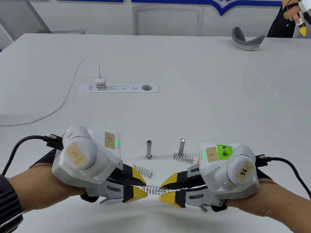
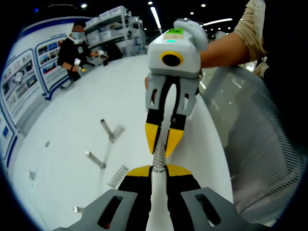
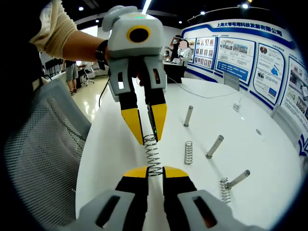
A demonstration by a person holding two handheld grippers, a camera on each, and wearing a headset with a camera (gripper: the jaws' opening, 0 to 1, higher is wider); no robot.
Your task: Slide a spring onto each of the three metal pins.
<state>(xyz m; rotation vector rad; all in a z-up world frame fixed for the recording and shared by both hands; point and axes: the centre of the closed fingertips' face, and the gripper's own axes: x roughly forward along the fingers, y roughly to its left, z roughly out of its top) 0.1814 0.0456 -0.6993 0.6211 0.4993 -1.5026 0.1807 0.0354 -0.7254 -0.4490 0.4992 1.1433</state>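
Close to the near edge of the white counter (image 1: pixel 218 97), the two tools point at each other, tip to tip. A thin steel coil spring (image 1: pixel 154 190) is held between them, just above the surface. The left tool (image 1: pixel 140 186) has its yellow-tipped jaws pressed together on one end of this spring. The right tool (image 1: pixel 168 190) pinches the other end in the same way. In the left gripper view the coil (image 2: pixel 159 156) runs straight from the left tool (image 2: pixel 157 169) up into the tips of the right tool (image 2: pixel 163 139). The right gripper view shows the same line from the other side, with the spring (image 3: pixel 153 159) running from the right tool (image 3: pixel 149 172) to the left tool (image 3: pixel 144 124).

A second, loose coil spring (image 1: pixel 143 171) lies flat on the counter just beyond the held one, near the left tool's jaws. Farther from the near edge a short upright metal pin (image 1: pixel 148 149) stands bare. Toward the right edge from it stands a second upright metal pin (image 1: pixel 181 145). A third coil spring (image 1: pixel 183 157) lies flat at this pin's foot, on the side facing the near edge, beside the pin rather than around it. The right gripper view shows a third upright metal pin (image 3: pixel 188 116), also bare, standing past the other two toward the left edge.

Near the middle of the counter lies a white power strip (image 1: pixel 119 88), with a white plug (image 1: pixel 100 84) in it. A thin cable trails from the plug toward the left edge.
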